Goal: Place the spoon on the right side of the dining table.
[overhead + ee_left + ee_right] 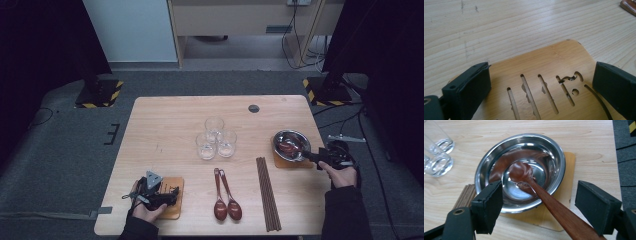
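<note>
On the pale wooden table point(165, 120), three clear drinking glasses point(215, 137) stood bunched together near the middle, and in front of them lay two dark red spoons point(226, 197) side by side, with a bundle of brown chopsticks point(268, 192) just to their right. None of these lay between the right gripper point(539, 202) and the shiny steel bowl point(520, 171), which sat near the table's right edge on a thin wooden coaster point(567, 175) with rounded corners. A third reddish wooden spoon point(544, 197) rested with its rounded head inside the bowl, its smooth handle slanting out over the rim and passing between the right gripper's black jaws. Those jaws were spread wide, and neither pad touched the handle. The bowl's polished wall mirrored the spoon in a reddish smear. Near the front left corner, the left gripper point(541, 85) hovered low over a second coaster point(544, 75), a flat bamboo piece with narrow slots and a curled shape cut through it. Its blocky black jaws stood apart on either side of the coaster's top and pinched nothing. The tabletop showed fine straight grain and a few small dark scratches.
</note>
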Demonstrator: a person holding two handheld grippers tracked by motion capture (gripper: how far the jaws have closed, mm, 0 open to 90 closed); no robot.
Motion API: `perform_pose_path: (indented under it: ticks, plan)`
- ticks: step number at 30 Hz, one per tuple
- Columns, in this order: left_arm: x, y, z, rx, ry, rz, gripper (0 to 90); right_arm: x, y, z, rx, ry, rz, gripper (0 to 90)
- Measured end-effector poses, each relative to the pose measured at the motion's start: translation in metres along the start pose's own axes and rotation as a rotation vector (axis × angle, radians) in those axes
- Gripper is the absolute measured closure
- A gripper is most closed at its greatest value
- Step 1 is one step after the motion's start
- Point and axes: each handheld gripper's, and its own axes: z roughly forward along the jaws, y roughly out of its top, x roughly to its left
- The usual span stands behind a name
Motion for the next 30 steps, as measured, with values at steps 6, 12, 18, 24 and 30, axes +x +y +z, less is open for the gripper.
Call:
perform_pose_path:
  ticks: [6,12,18,24,30]
  plan:
    - [0.000,0.000,0.000,0.000,0.000,0.000,0.8,0.005,-0.002,-0.002,0.003,0.014,-0.021,22.1]
    - [0.000,0.000,0.000,0.000,0.000,0.000,0.8,0.009,-0.006,-0.003,0.016,0.023,-0.024,22.3]
    - [0.000,0.000,0.000,0.000,0.000,0.000,0.8,0.011,-0.009,-0.004,0.025,0.034,-0.035,22.2]
    - [0.000,0.000,0.000,0.000,0.000,0.000,0.8,0.010,-0.009,-0.005,0.022,0.040,-0.039,21.8]
    - [0.000,0.000,0.000,0.000,0.000,0.001,0.8,0.010,-0.010,-0.008,0.022,0.045,-0.030,21.8]
